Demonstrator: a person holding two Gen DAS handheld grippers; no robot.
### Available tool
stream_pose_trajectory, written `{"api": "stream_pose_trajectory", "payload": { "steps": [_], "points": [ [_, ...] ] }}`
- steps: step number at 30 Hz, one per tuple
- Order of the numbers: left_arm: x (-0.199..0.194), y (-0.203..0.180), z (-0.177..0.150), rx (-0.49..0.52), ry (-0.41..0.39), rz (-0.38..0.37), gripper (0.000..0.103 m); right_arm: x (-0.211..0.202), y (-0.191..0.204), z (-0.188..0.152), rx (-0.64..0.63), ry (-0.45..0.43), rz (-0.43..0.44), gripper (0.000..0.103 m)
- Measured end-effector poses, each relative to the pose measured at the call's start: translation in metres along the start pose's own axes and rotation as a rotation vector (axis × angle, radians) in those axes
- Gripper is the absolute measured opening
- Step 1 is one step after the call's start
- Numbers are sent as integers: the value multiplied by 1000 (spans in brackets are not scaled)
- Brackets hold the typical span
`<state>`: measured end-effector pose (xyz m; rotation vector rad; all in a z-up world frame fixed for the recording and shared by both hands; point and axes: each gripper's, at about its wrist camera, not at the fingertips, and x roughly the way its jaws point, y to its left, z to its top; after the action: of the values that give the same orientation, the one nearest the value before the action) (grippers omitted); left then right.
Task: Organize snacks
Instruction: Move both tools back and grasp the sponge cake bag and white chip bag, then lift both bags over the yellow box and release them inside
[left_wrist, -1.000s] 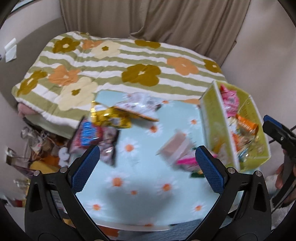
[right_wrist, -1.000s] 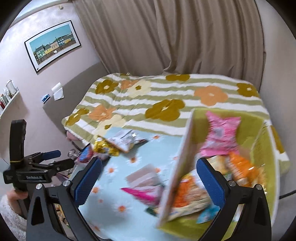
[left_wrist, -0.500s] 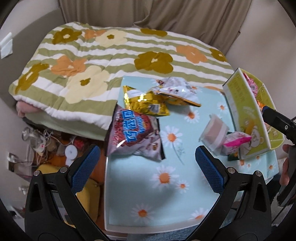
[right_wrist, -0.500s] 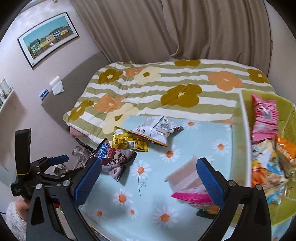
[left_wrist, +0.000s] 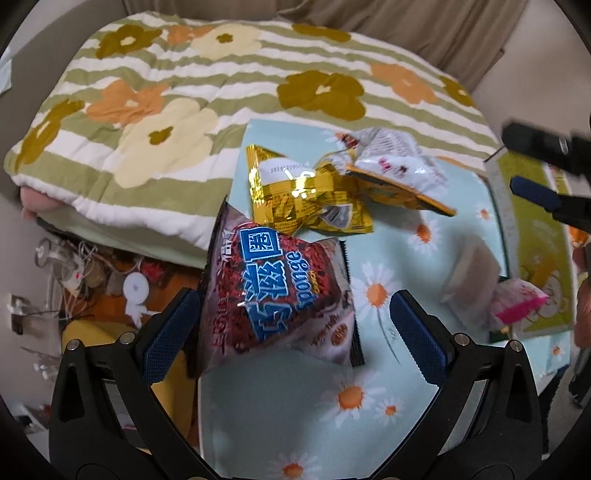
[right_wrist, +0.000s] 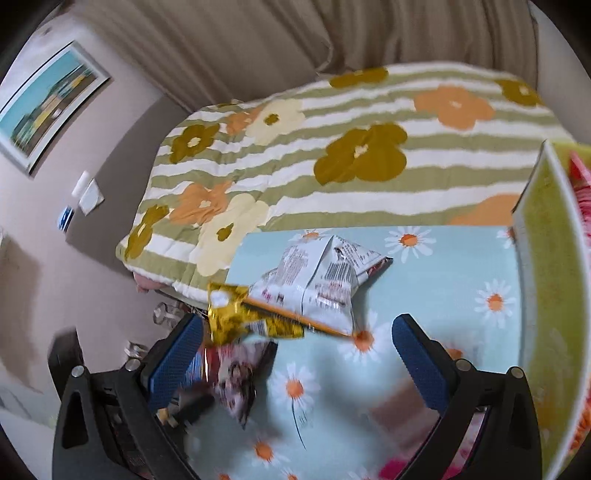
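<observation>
On the left, the left claw (left_wrist: 291, 325) hangs with its blue pads spread wide and nothing between them but air, and the red-and-blue snack bag (left_wrist: 280, 299) lies directly ahead and below it, framed between the two fingers. That bag sits at the near-left corner of the daisy-patterned bench (left_wrist: 369, 398), its left edge jutting over the rim, and its long axis runs roughly away from the claw, so the pads straddle its narrower width; as I judge it, a straight drop and a squeeze would catch it across the sides. Just beyond it, touching its far end, lies the gold foil packet (left_wrist: 306, 195), and overlapping that to the right is the white printed bag (left_wrist: 391, 155). Further right, a pale brown packet (left_wrist: 469, 273) and a pink wrapper (left_wrist: 517, 302) rest just beside the yellow-green box (left_wrist: 535, 236), which already holds snacks. The right claw (right_wrist: 295, 358) is likewise open wide and empty, hovering over the bench's middle with the white bag ahead of it; the left one looks clearly nearer the red bag, which must then travel rightward to the box.
</observation>
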<state>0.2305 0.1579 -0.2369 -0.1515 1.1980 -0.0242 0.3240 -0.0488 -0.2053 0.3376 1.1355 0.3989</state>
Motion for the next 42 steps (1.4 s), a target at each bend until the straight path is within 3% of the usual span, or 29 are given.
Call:
{"api": "stream_pose_trajectory", "payload": {
  "steps": [7, 11, 17, 21, 30, 34, 38, 42],
  "points": [
    [27, -15, 3, 55, 27, 128, 102, 41, -10, 17, 80, 76, -9, 102],
    [39, -31, -2, 148, 29, 237, 102, 57, -12, 22, 91, 100, 0, 102],
    [42, -45, -6, 238, -7, 308, 102, 77, -15, 27, 100, 134, 5, 102],
    [42, -47, -5, 262, -21, 316, 100, 89, -19, 28, 117, 162, 14, 102],
    [31, -39, -2, 247, -42, 261, 84, 109, -30, 27, 156, 209, 36, 101],
    [29, -35, -1, 235, -31, 250, 82, 109, -32, 23, 151, 209, 61, 76],
    [24, -31, -1, 211, -29, 231, 81, 103, -32, 21, 139, 195, 58, 68],
    [14, -32, -3, 206, -41, 218, 81, 90, -29, 21, 125, 155, 68, 66]
  ]
}}
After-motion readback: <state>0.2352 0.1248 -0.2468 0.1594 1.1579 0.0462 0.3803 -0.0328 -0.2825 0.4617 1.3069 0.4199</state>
